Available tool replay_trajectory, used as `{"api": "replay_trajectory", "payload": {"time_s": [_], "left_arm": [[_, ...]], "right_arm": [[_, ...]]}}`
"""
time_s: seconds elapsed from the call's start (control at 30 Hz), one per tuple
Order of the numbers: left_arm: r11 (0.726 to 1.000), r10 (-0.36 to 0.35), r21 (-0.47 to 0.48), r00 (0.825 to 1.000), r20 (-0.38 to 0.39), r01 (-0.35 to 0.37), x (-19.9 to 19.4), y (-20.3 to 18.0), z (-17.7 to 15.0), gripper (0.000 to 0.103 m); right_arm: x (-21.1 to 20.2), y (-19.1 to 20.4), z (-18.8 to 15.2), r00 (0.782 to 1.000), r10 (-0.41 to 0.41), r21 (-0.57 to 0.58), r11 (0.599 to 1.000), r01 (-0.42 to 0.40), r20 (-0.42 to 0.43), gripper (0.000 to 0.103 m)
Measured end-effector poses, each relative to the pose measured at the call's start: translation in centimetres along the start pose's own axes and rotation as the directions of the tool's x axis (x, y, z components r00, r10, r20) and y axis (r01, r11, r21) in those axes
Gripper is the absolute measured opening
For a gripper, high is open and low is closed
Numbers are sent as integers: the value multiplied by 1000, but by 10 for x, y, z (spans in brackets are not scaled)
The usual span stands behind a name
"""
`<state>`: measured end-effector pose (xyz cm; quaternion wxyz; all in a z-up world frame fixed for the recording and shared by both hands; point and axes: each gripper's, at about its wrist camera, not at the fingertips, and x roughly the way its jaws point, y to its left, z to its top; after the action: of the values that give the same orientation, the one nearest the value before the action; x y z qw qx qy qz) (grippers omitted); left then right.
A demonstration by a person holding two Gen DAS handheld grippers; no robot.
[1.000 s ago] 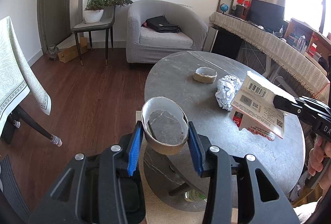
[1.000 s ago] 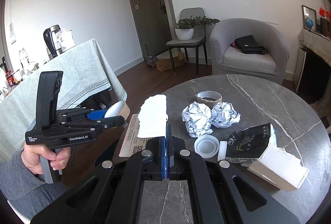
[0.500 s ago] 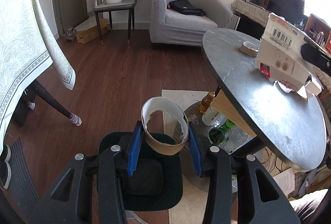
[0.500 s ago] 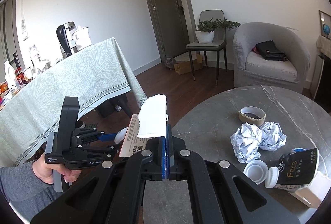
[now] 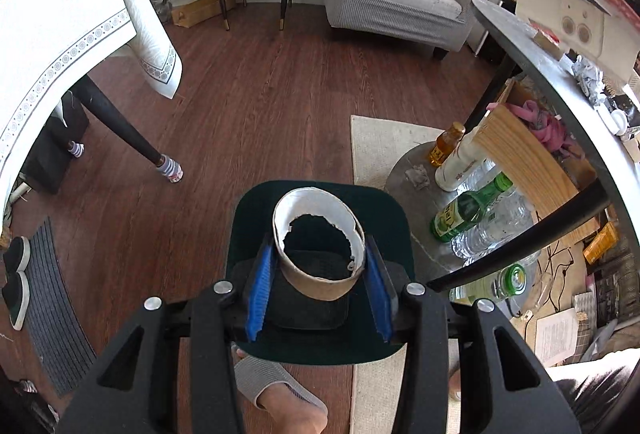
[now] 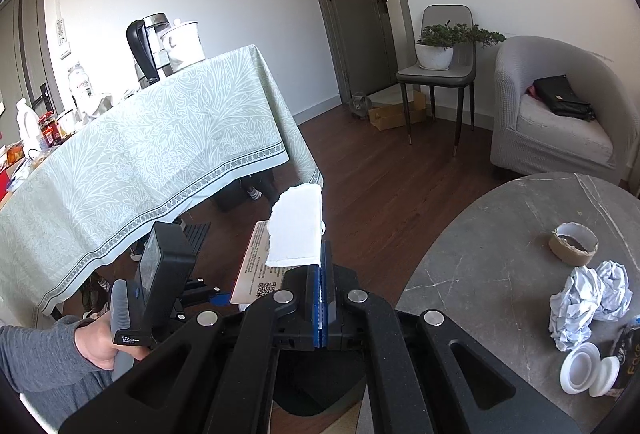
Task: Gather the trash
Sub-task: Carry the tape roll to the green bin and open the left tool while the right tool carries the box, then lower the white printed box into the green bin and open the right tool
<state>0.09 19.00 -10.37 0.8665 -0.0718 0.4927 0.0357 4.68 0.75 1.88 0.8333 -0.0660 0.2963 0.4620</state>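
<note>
- The left gripper (image 5: 320,274) points steeply down; its blue fingers (image 5: 259,284) are closed on a cardboard tape core (image 5: 319,242), pressing on its two sides.
- The core, torn along its white inner rim, hangs directly above a dark green bin (image 5: 320,274) standing on the wood floor (image 5: 260,105).
- A foot in a grey slipper (image 5: 276,390) shows just below the bin.
- To the right of the bin, bottles (image 5: 470,211) stand under the round grey surface (image 5: 560,73), next to a pale rug (image 5: 384,141).
- In the right wrist view, the right gripper (image 6: 323,298) has its fingers shut tight on a torn white carton (image 6: 298,230), which sticks up from them; a printed flap with a QR code hangs to its left.
- The same carton shows at the top right of the left wrist view, above the surface edge.
- A hand (image 6: 100,346) in a grey sleeve holds the left gripper's handle at lower left of the right wrist view.
- More trash lies on the surface (image 6: 500,274): a second tape core (image 6: 574,244), two crumpled paper balls (image 6: 588,300) touching each other, two white lids (image 6: 588,374) and a dark packet (image 6: 628,358) at the frame edge.
- A table with a pale green cloth (image 6: 160,161) stands beyond the floor.
</note>
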Motion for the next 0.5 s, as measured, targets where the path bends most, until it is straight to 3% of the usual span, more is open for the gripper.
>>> {"api": "replay_trajectory", "payload": {"time_s": [0.27, 0.5], "left_arm": [[999, 37, -7, 993, -110, -38, 25, 26, -20, 52], [999, 35, -28, 994, -107, -38, 22, 41, -25, 56]], "right_arm": [[35, 13, -5, 996, 7, -20, 1000, -9, -93, 0], [67, 28, -12, 985, -2, -33, 999, -4, -173, 0]]}}
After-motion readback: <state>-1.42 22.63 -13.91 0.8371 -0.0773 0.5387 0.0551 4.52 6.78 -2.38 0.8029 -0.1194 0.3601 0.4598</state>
